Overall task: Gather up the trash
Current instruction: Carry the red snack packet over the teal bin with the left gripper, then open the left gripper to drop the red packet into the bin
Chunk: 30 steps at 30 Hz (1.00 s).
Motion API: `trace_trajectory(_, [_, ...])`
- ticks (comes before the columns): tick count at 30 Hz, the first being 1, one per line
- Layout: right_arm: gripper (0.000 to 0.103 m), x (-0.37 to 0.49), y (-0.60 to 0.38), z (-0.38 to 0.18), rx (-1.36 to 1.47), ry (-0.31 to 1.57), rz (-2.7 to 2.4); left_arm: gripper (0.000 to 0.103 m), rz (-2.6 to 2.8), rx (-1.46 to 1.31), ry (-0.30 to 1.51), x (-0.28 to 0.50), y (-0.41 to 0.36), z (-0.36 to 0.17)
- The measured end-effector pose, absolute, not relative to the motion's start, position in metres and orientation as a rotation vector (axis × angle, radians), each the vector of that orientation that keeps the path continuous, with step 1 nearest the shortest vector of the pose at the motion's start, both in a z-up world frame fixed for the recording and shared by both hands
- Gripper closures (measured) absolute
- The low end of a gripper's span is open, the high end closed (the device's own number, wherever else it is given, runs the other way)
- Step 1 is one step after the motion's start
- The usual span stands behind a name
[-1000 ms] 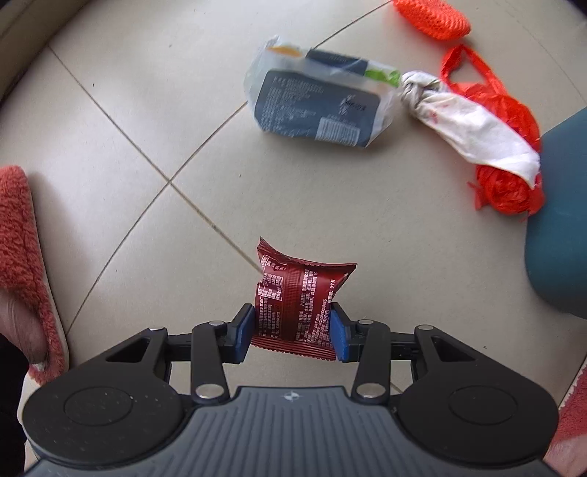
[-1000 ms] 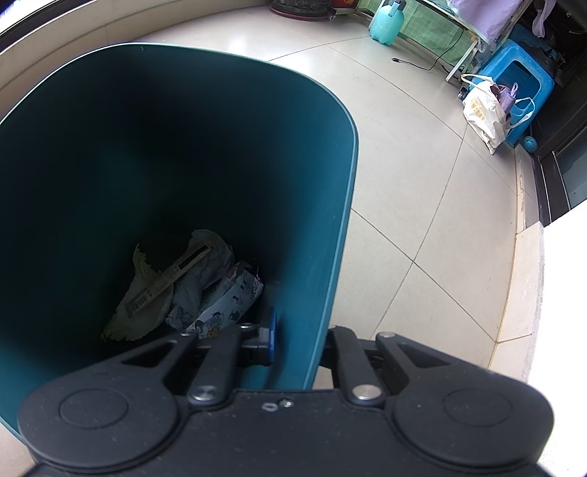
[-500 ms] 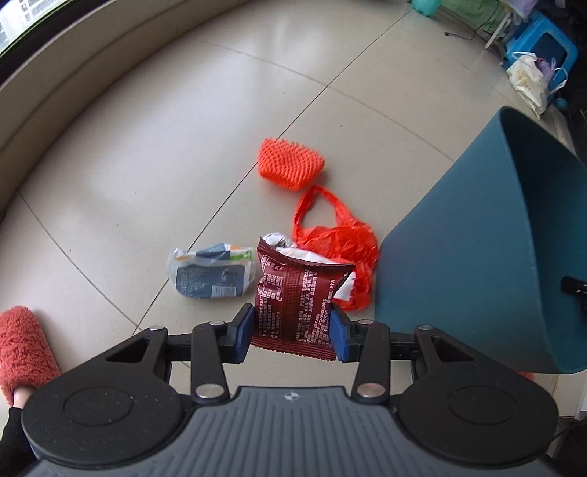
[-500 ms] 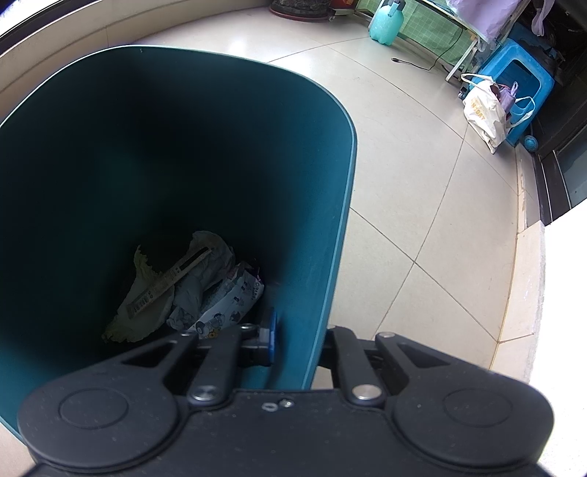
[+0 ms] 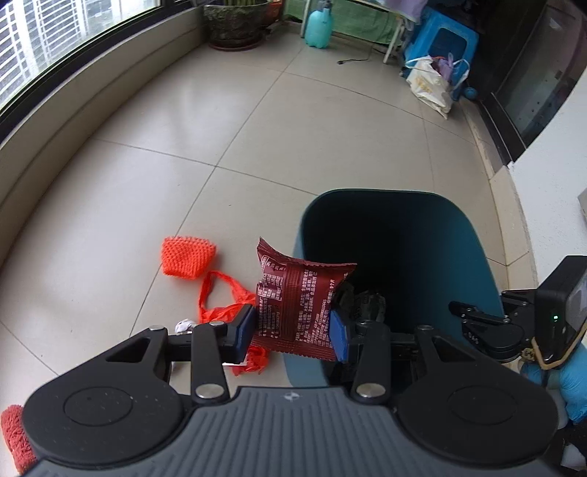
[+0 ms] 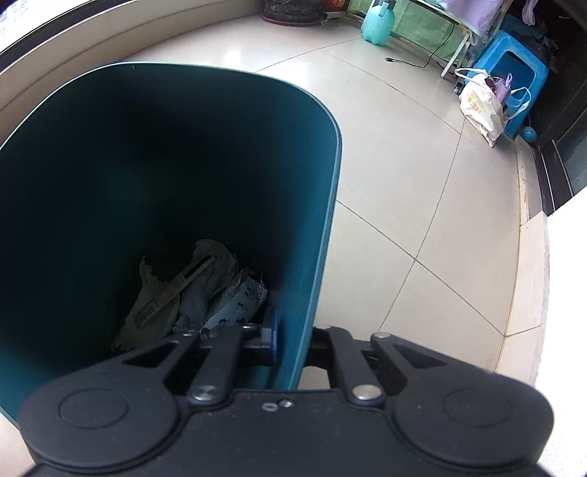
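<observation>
The snack wrapper [image 5: 299,310] at the frame's centre is dark red with white printed text and a band of fine stripes. The bin [image 5: 480,257] to its right is deep teal, its inside shading to near black. Left of the wrapper, the mesh net [image 5: 188,257] is bright orange with a knobbly grid pattern, and the plastic bag [image 5: 220,306] below it is orange-red. The left tool [image 5: 291,335] is black with blue pads [image 5: 339,335]; its grey base is ribbed. The floor [image 5: 256,139] is glossy beige tile with thin dark grout lines. At upper right, the stool [image 5: 445,38] is bright blue; the spray bottle [image 5: 318,26] is turquoise.
</observation>
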State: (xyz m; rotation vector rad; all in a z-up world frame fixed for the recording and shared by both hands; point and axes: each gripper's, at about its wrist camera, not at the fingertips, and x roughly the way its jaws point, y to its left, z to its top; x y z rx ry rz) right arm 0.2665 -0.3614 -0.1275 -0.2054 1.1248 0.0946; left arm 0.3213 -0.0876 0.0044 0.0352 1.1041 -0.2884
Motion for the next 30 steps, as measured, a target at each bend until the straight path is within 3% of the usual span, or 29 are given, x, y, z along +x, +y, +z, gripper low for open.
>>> trace_trajectory(13, [0.098,0.269,-0.377,-0.129,-0.133,1.130,0.076,0.062,-0.439,0.167,1.231,0.331,-0.217,-0.075])
trace_trajectory(30, [0.098,0.281,-0.367,-0.121,-0.093,1.093,0.088,0.060,-0.429,0.220,1.345,0.340,-0.257,-0.136])
